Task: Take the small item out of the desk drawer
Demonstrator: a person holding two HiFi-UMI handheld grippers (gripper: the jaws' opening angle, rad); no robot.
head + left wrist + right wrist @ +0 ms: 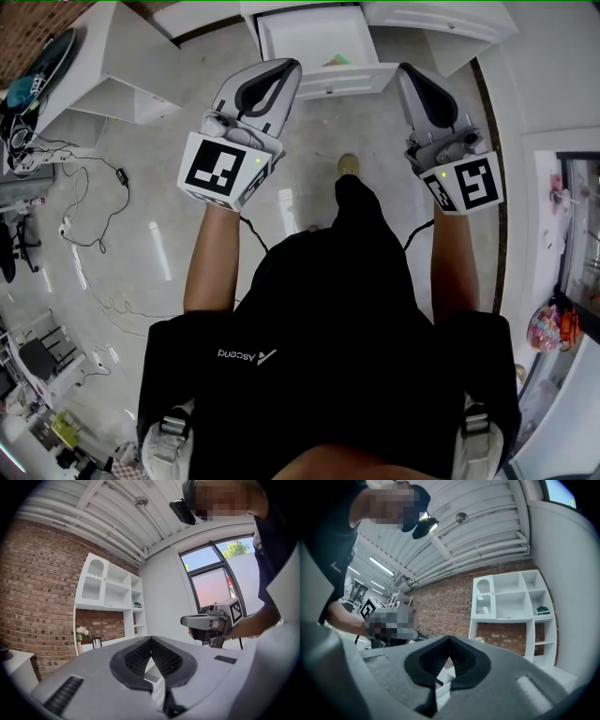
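The left tongs (pixel 284 70) and right tongs (pixel 411 73) were both shut and empty above the floor, short of the open drawer (pixel 309 37), where the small item (pixel 337 59) lay by the front wall, likely light and best pinched across its sides.

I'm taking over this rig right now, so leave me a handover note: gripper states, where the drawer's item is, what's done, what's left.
Left gripper: shut, empty, held in the air short of the desk.
Right gripper: shut, empty, raised alongside.
White desk drawer: open, just ahead of both grippers.
Small green item: inside the drawer near its front panel, untouched.
Done: drawer is open.
Left: open one gripper, reach in, grip the item, lift it out.
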